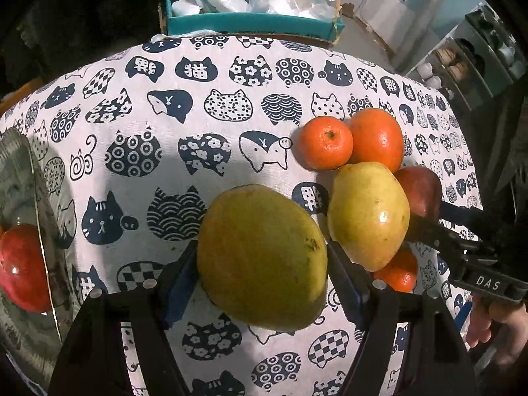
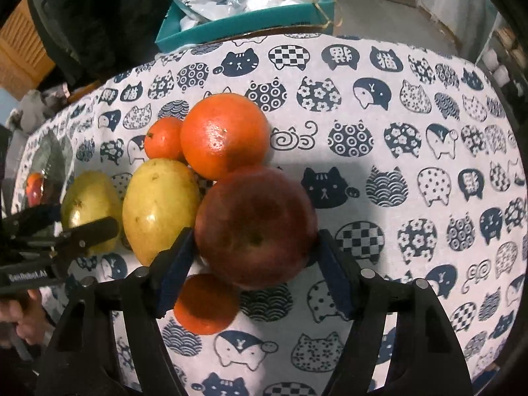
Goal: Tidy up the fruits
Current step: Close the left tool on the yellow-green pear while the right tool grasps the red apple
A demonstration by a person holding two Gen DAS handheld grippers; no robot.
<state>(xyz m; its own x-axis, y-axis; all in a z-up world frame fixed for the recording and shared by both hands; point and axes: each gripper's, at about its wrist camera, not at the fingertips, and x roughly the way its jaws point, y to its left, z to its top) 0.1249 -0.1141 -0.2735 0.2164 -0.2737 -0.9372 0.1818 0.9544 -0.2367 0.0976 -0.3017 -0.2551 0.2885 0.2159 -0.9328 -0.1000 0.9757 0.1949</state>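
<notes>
Left wrist view: left gripper (image 1: 262, 260) clamps mango (image 1: 262, 257); right gripper (image 2: 254, 250), lettered "DAS", pads against red apple (image 2: 255, 226).

Right gripper (image 2: 254, 257) straddles a red apple (image 2: 255, 227), blue pads (image 2: 175, 264) on both sides, looks like touching it. Behind apple: big orange (image 2: 224, 135) w/ small mandarin (image 2: 163, 138) beside it; a yellow-green mango (image 2: 160, 206) on its left, another orange (image 2: 206, 305) below. Left gripper (image 2: 79, 231) at far left edge by second mango (image 2: 90, 204), all on cat-print cloth (image 2: 412, 165).
</notes>
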